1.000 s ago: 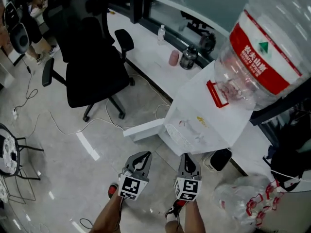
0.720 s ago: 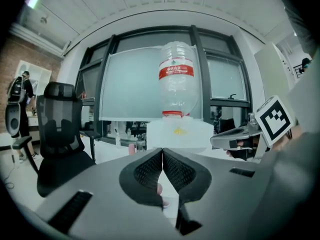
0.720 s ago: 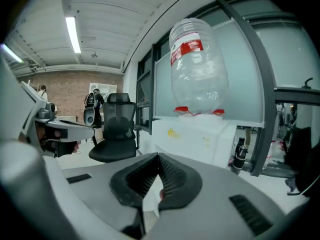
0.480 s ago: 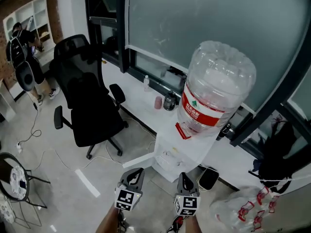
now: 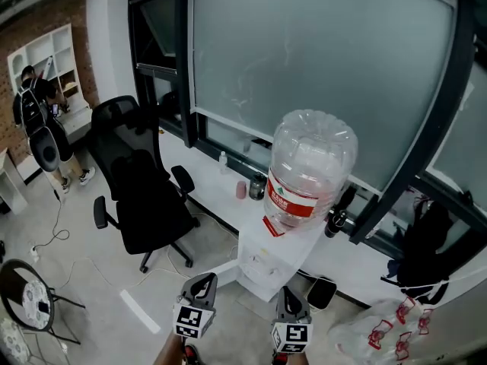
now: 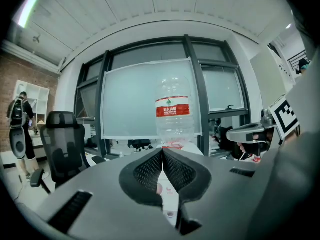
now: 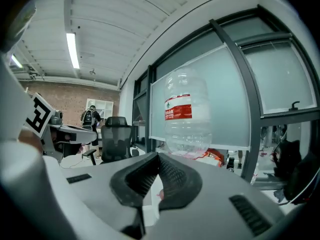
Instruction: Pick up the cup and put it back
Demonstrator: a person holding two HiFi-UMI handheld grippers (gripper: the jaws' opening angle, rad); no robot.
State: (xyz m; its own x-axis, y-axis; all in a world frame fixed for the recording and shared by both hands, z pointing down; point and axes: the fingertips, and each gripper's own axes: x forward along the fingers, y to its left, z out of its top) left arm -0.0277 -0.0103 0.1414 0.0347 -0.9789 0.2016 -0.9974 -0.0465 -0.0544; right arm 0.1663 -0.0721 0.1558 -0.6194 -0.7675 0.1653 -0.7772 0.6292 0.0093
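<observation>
The left claw [image 5: 204, 280] and right claw [image 5: 288, 292] are hovering clenched and empty, facing the clear, red-labelled plastic water bottle [image 5: 310, 166].

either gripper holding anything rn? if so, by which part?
Nothing is held. The left gripper and the right gripper both have their jaws closed together with nothing between them. Both are pointed toward the water dispenser.

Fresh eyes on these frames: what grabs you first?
The big clear water bottle with a red label, upside down on the white dispenser at centre, dominates. Left of it stands a black office chair. At the bottom edge, the left claw and right claw are both shut and empty.
</observation>
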